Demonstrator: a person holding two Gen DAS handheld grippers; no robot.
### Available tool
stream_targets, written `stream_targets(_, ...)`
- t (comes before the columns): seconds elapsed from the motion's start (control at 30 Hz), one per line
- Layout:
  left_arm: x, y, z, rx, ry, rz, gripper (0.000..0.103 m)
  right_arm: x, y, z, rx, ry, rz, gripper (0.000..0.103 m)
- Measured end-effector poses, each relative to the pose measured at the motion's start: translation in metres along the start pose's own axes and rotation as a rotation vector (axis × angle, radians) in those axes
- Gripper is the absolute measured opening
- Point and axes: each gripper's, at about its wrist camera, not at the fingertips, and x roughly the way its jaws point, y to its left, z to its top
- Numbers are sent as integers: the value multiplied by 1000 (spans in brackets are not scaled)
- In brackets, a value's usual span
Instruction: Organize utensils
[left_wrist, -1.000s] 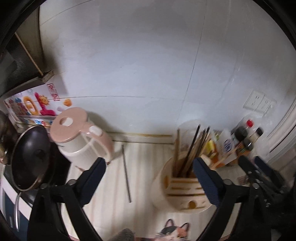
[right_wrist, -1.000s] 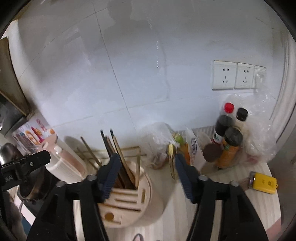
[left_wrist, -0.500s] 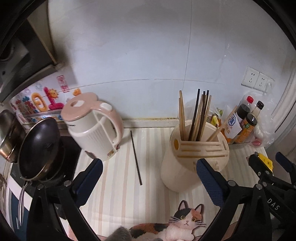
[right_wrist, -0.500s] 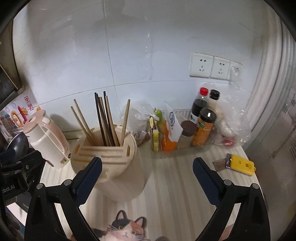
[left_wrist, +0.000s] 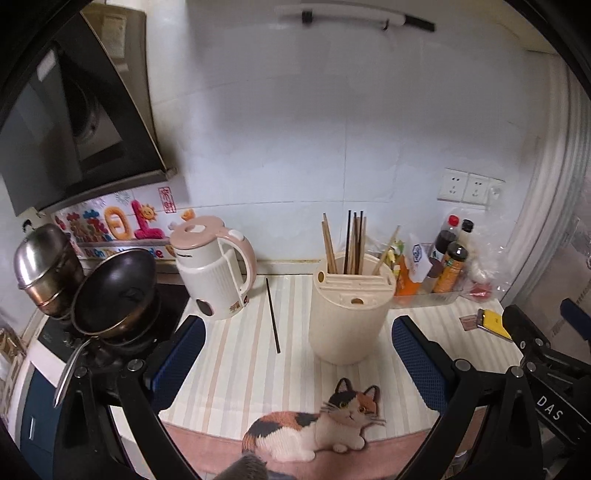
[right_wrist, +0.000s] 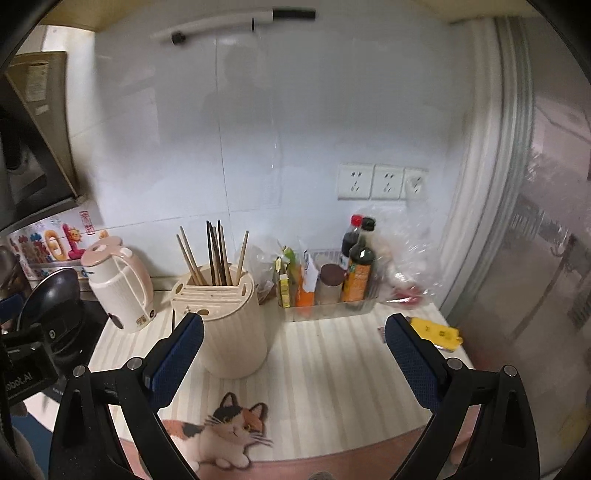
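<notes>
Both grippers have drawn back from the cream utensil holder (left_wrist: 349, 314), exposing the bench's (left_wrist: 236, 373) near edge; the right gripper (right_wrist: 293, 363) jaws spread empty, left gripper (left_wrist: 297, 363) likewise wide. Striped bench lies free before the holder. Only the left view shows the lone black chopstick (left_wrist: 272, 315) lying between kettle (left_wrist: 212, 267) and holder. Chopsticks (right_wrist: 214, 256) stand upright inside it.

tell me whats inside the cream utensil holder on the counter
The cream holder has several wooden and dark chopsticks standing upright in its back slots. Its front slots and round hole look empty. The chopsticks' lower ends are hidden inside the holder.
</notes>
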Motion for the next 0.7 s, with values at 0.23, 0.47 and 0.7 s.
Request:
stream_targets(0.23,-53,-11,-22,13,-36,-2,103,-68,-18,-12,-13,-39,3,103)
stream_targets(0.47,-89,-15,-40,-3,-52,13,103,-115,-31,-22,-25,-62,14,103)
stream_targets(0.7,-106,-11,-49,-15,-53,44,103,-133,-31,-28,-37,-66,40,103)
